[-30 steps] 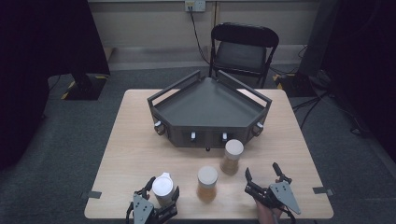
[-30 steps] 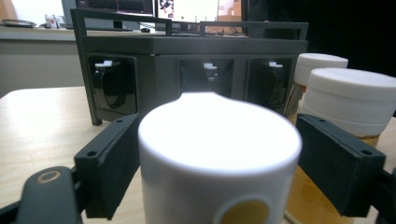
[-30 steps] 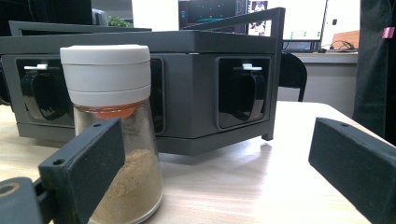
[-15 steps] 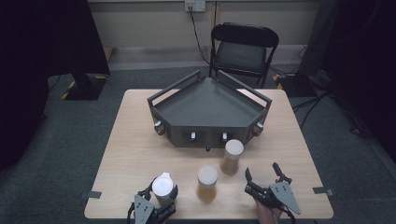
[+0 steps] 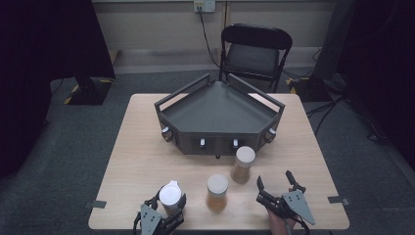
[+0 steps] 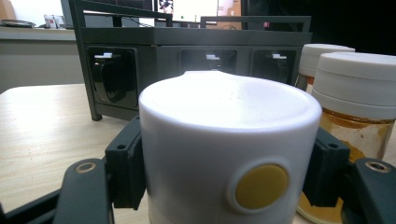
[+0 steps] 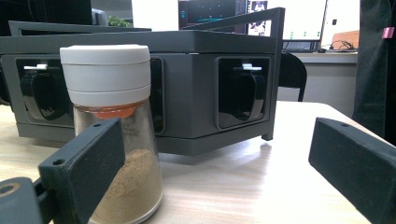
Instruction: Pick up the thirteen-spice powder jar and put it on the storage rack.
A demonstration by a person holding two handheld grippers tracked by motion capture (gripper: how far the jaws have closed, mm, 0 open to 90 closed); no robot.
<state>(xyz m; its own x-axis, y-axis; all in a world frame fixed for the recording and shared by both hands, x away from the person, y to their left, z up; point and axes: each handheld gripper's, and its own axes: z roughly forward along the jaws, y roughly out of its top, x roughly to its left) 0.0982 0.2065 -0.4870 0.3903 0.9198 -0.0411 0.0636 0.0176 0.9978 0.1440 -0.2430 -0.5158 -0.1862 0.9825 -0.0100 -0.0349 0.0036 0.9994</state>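
Over the last second my left gripper (image 5: 170,204) has closed its jaws on the white jar (image 5: 170,194) at the near left of the bench (image 5: 137,147). A second ago they stood apart around it; now, in the left gripper view, both pads press against the jar's white sides (image 6: 224,154), one on each flank, and it stands upright between them.

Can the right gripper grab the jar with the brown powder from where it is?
Probably yes. The right gripper is open, the powder jar stands just ahead by its left jaw, and nothing sits between them.
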